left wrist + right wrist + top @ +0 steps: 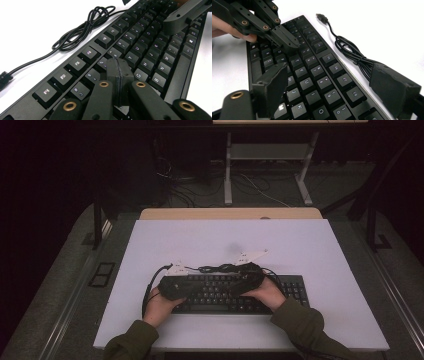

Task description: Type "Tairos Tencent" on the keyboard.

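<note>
Keyboard (235, 292), black and full-sized, lies flat near the front edge of a white table (310, 255), long side facing the person. Judging by its look, it is a rigid plastic slab of moderate weight, stiff enough to lift from its two short ends without bending, though its smooth case could slip between hard jaws, and the raised keycaps would rock or pop off if squeezed. The bare frame edge is the safer place to grip. At the left, the left gripper (119, 75), held in the person's left hand (159, 306), has its jaws pressed fully together with nothing between them; the joined tip hovers over or rests on the keys near the letters Y and G, and contact cannot be confirmed. Behind the keyboard, a thin black cable (222, 268) lies in a loose bundled coil on the table, soft and likely to drag or snag if the board is moved. At the right, the right gripper (332, 82), in the right hand (270, 294), stands wide open above the keys, one jaw over the letter rows and the other past the keyboard's far edge by the cable, holding nothing.
</note>
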The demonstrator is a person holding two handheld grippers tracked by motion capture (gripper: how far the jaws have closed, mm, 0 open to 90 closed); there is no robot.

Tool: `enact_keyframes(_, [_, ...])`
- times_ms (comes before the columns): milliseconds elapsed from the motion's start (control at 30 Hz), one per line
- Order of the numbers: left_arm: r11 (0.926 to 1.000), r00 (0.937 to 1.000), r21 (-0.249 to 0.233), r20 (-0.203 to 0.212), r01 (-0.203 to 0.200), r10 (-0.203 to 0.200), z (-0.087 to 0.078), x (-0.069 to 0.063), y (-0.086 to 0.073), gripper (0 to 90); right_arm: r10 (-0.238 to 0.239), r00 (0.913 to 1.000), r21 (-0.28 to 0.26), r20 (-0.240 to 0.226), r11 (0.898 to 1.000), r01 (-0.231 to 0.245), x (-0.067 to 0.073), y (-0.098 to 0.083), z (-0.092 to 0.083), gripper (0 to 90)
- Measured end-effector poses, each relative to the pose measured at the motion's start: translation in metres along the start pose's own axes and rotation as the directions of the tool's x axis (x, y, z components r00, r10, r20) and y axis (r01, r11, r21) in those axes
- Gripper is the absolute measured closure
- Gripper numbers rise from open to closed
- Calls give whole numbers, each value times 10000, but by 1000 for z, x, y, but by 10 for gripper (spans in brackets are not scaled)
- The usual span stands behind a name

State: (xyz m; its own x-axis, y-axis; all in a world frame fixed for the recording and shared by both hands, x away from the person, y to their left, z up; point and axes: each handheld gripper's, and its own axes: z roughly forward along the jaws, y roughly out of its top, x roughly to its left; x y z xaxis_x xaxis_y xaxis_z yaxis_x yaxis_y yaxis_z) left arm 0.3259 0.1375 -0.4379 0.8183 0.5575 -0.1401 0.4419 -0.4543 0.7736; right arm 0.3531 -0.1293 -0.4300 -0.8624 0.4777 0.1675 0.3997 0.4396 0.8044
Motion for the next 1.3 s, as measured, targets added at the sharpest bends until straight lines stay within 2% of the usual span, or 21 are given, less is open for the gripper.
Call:
enact_keyframes(700, [9999,10000,133,52,26,-26,1,0,0,892,31,10000,-35,3,10000,-31,1,1,-1,149])
enact_keyframes(1167, [9995,9999,-304,136,81,-77,-7,0,2,889,22,10000,-73,28,10000,-21,0,1,-2,149])
enact_keyframes(1300, [9990,9997,-415,174,163,-156,-11,1,0,833,42,10000,-74,16,10000,-42,-1,1,-3,150])
